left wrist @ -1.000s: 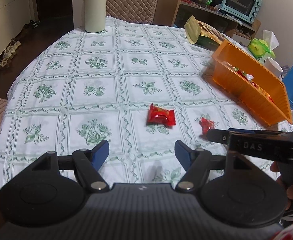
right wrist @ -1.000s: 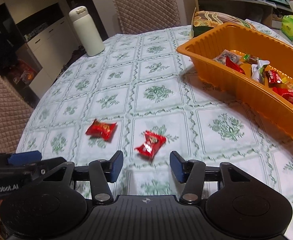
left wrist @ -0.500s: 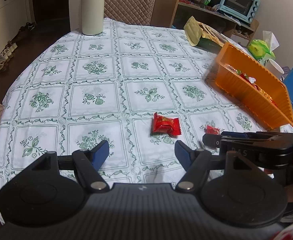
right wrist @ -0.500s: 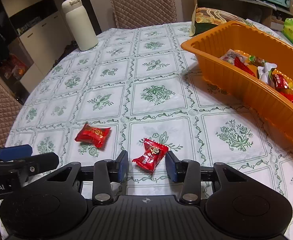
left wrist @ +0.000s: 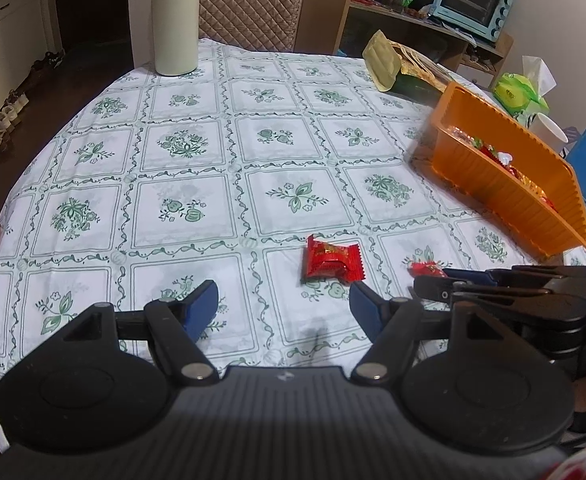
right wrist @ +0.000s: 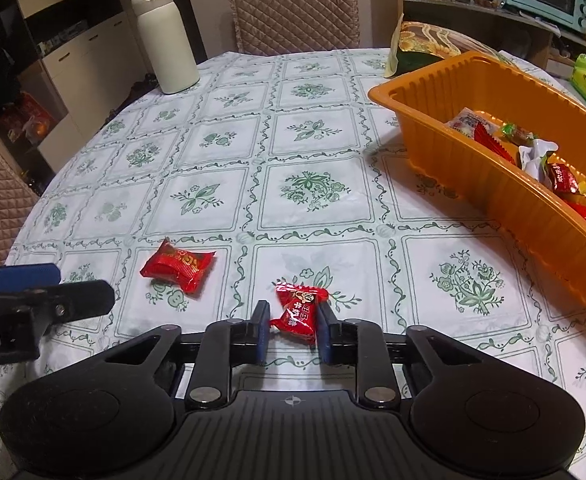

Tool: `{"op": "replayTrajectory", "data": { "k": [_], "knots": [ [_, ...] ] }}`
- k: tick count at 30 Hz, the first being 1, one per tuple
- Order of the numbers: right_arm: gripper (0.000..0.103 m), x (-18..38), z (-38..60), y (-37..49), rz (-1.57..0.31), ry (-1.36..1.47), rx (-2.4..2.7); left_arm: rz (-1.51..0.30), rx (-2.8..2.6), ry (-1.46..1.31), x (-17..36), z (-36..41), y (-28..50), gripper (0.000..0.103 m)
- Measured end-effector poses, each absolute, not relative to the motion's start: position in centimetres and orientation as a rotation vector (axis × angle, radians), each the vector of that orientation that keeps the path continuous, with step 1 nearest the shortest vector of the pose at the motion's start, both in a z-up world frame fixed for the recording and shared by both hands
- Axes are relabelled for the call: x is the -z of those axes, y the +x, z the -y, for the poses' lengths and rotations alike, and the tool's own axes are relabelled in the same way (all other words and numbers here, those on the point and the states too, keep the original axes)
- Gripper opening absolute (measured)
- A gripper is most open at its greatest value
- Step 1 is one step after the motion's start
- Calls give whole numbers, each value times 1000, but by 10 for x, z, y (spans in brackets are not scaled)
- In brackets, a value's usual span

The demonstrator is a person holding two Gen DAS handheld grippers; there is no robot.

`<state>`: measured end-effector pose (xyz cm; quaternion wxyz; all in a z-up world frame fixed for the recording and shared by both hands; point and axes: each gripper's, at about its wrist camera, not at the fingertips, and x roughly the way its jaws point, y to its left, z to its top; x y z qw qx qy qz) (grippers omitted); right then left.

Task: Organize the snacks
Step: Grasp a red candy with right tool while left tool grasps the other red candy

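Note:
Two red wrapped snacks lie on the tablecloth. My right gripper (right wrist: pixel 292 326) has its jaws closed onto the smaller red candy (right wrist: pixel 297 312), which still rests on the cloth. In the left wrist view this candy (left wrist: pixel 424 268) peeks out beside the right gripper (left wrist: pixel 433 285). The flat red snack packet (left wrist: pixel 330 259) lies just ahead of my left gripper (left wrist: pixel 283 306), which is open and empty. The packet also shows in the right wrist view (right wrist: pixel 178 265). An orange tray (right wrist: pixel 425 101) at the right holds several wrapped snacks.
A white bottle (left wrist: pixel 174 20) stands at the table's far edge. A green-and-gold snack bag (right wrist: pixel 421 46) lies behind the orange tray (left wrist: pixel 505 196). A green tissue pack (left wrist: pixel 519 92) and a white cup (left wrist: pixel 549 132) sit beyond it. Quilted chairs stand around the table.
My right gripper moved forward and closed from open onto the smaller red candy. My left gripper drew nearer the flat red packet and stayed open.

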<state>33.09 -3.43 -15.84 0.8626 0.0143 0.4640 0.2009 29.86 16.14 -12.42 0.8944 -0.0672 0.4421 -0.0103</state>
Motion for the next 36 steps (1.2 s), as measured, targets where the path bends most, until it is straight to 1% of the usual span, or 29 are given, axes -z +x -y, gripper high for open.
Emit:
{"op": "replayTrajectory", "data": {
  "k": [20,31,33,36],
  "knots": [
    [22,150,75,323,-965,119,-353,-941,68,62,157,-139,329,69],
    [22,149,91,323,-966,158,-317,-914,96,103,161,-123,348,69],
    [22,148,94,323,-966,161,-311,-909,109,102,160,-121,348,67],
    [22,148,97,323,-966,168,-305,-898,125,98,160,-120,347,61]
  ]
}}
